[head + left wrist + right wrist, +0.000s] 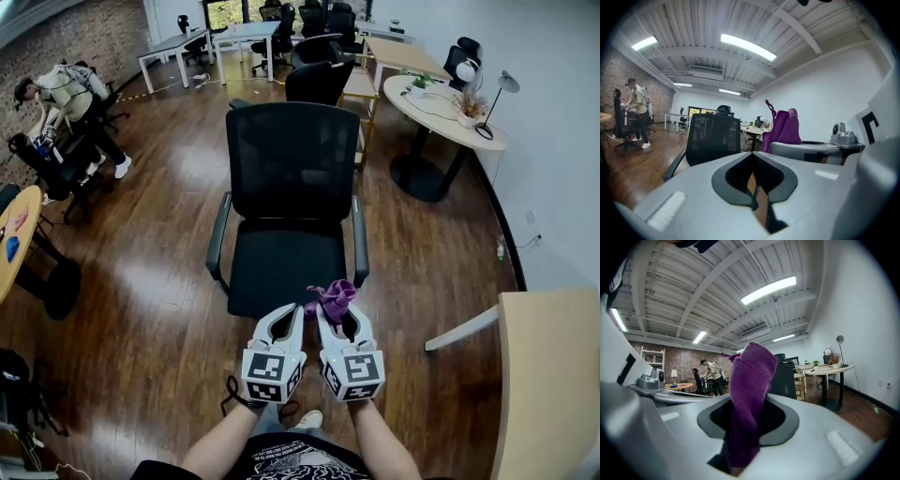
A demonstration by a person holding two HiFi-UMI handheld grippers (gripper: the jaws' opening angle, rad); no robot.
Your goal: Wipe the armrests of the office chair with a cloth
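Right gripper (339, 315) fingers clamp the purple cloth (334, 298) just before the office chair (291, 178). Left gripper (281, 317) fingers are closed and empty. The armrests (218, 234) are apparently still unwiped.

The office chair (292, 178) is black, with an upright net back and a flat dark seat turned toward the person. It stands on the wood floor (150, 309). Its 2 armrests (217, 234) are thin and dark grey, 1 along each side of the seat. The cloth (333, 298) is purple and soft, bunched into a lump. The right gripper (339, 317) pinches it in its jaws, and it sticks up out of them, near the seat's front edge.
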